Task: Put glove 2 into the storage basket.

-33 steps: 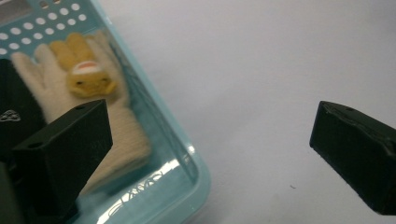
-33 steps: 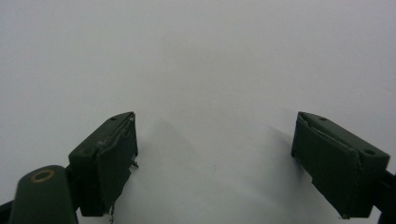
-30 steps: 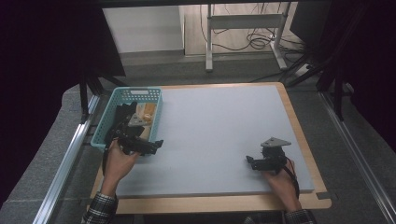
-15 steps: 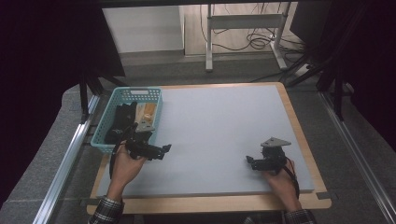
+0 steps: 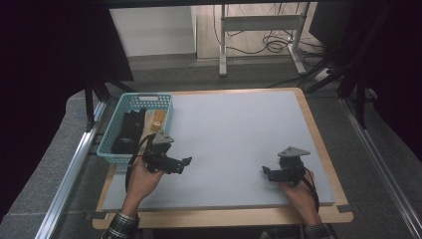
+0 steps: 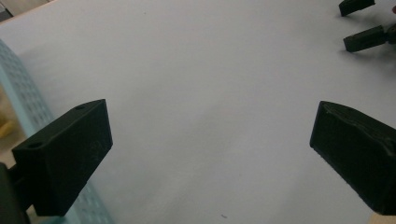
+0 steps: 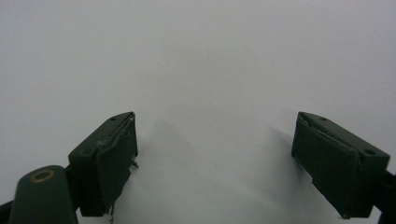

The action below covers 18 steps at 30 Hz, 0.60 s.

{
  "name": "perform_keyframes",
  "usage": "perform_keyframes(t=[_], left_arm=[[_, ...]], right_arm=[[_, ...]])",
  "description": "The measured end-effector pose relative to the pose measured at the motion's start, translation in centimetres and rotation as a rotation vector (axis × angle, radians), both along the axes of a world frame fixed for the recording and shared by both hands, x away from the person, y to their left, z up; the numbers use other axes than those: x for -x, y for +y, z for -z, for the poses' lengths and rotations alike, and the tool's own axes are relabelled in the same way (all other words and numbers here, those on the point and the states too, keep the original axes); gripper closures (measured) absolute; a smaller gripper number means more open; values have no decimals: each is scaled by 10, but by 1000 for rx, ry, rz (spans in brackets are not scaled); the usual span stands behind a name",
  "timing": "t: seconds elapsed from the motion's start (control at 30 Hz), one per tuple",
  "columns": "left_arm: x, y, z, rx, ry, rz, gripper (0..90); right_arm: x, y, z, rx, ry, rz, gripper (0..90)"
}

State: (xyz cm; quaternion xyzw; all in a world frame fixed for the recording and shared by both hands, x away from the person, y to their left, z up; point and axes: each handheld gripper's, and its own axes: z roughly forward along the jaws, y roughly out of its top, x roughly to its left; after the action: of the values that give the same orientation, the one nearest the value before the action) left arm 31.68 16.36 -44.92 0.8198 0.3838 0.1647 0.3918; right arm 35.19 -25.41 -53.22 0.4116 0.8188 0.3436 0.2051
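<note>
A teal basket (image 5: 147,97) stands at the left edge of the grey mat (image 5: 234,124). Black items (image 5: 128,130) and a tan piece (image 5: 155,119) lie inside it. My left gripper (image 5: 185,163) hovers over the mat just right of the basket's near corner, open and holding nothing. In the left gripper view its jaws (image 6: 210,154) are spread wide over bare mat, with the basket wall (image 6: 25,100) at the left. My right gripper (image 5: 266,173) rests near the front right of the mat, pointing left. Its jaws (image 7: 215,158) are open and hold nothing.
The right gripper's jaw tips (image 6: 364,37) show at the top right of the left gripper view. The mat lies on a wooden board (image 5: 219,216) with metal rails (image 5: 74,164) along both sides. A desk frame (image 5: 259,22) and cables stand on the floor beyond.
My left gripper has moved right from the basket's near edge out over the mat. The right gripper has stayed in place.
</note>
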Motion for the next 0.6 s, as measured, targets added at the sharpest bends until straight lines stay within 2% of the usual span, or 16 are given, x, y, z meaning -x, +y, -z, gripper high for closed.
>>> perform_keyframes(t=[0.6], left_arm=[[0, -28, 17, 30, 1, 57, 0]], right_arm=[[0, 0, 0, 0, 0, -2, 140]])
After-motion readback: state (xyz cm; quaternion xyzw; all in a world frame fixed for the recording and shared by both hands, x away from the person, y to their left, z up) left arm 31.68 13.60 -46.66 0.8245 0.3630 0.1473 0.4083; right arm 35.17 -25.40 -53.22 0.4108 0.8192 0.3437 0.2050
